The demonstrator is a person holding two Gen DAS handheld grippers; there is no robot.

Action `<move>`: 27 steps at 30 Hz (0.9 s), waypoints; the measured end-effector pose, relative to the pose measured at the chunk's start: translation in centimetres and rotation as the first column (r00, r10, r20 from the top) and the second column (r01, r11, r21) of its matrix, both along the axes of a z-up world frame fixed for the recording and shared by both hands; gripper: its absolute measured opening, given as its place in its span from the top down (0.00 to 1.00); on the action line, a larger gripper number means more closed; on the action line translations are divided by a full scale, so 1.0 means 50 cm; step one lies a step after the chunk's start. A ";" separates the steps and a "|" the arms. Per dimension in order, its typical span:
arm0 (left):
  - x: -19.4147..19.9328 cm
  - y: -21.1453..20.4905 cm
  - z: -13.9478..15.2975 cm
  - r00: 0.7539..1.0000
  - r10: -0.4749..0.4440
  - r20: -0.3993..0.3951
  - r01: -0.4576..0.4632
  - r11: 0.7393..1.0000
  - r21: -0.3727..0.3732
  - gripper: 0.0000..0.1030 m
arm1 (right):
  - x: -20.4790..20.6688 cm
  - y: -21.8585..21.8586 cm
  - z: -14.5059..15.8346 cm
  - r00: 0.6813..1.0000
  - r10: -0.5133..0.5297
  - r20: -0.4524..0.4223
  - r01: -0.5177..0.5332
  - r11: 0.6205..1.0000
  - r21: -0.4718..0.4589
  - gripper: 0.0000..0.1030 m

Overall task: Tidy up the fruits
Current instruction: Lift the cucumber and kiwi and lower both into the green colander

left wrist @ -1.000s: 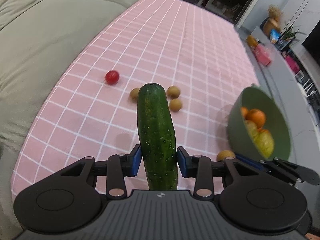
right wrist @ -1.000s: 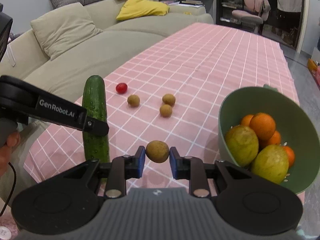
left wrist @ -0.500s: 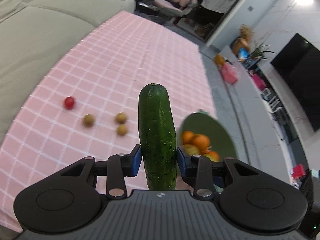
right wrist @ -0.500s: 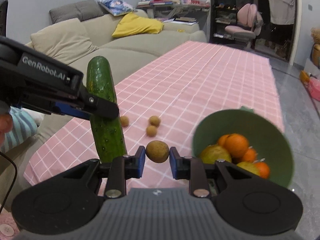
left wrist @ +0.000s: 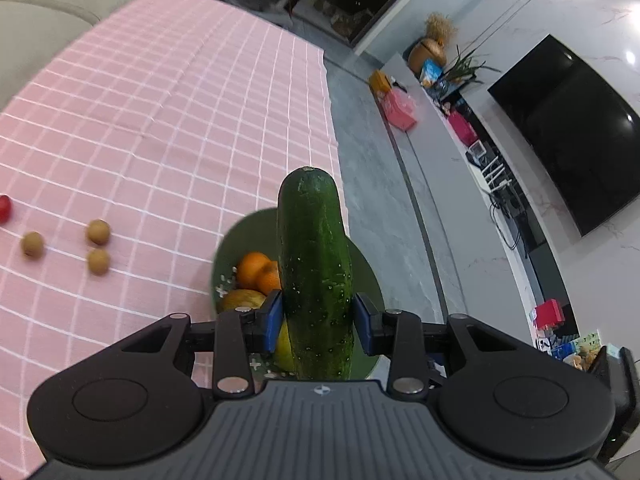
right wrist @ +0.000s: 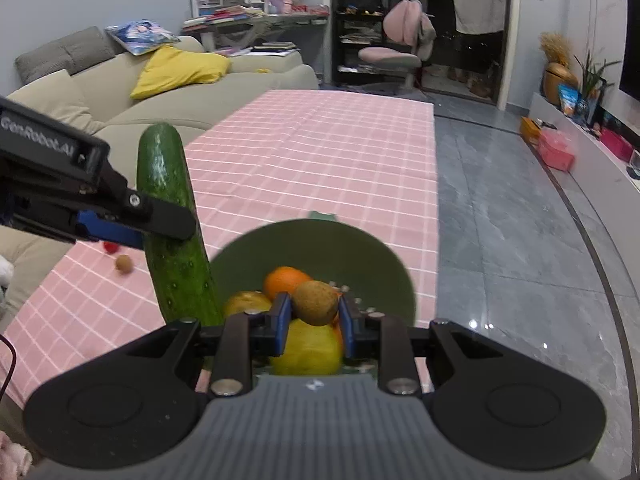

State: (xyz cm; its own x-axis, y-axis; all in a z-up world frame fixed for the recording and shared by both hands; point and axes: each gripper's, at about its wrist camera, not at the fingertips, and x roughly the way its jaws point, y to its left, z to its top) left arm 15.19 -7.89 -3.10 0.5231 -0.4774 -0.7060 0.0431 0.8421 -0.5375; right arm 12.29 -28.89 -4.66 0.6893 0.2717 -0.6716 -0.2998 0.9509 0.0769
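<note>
Both claws are clenched over the bowl [right wrist: 256,252], left gripper [left wrist: 318,322] on cucumber [left wrist: 314,264], right gripper [right wrist: 314,320] on longan [right wrist: 315,303]; oranges [right wrist: 286,280] are binned, three longans [left wrist: 98,232] and tomato [left wrist: 3,208] are left on cloth [left wrist: 160,120].

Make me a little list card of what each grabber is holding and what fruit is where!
left gripper: shut on the cucumber, held upright
right gripper: shut on a small brown fruit, above the bowl
green bowl: oranges and yellow-green fruits
pink tablecloth: three small brown fruits, one red tomato
</note>
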 end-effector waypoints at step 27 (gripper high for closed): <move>0.079 -0.038 -0.106 0.971 0.056 -0.233 -0.040 0.997 0.073 0.57 | 0.154 0.008 -0.117 0.994 0.048 -0.098 -0.055 0.996 -0.073 0.78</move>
State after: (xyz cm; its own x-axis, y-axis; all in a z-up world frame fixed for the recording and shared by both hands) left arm 19.15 -9.80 -8.40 0.3599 -0.4028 -0.8415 -0.1188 0.8749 -0.4696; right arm 19.97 -28.51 -10.50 0.6069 0.2513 -0.7540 -0.3432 0.9385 0.0365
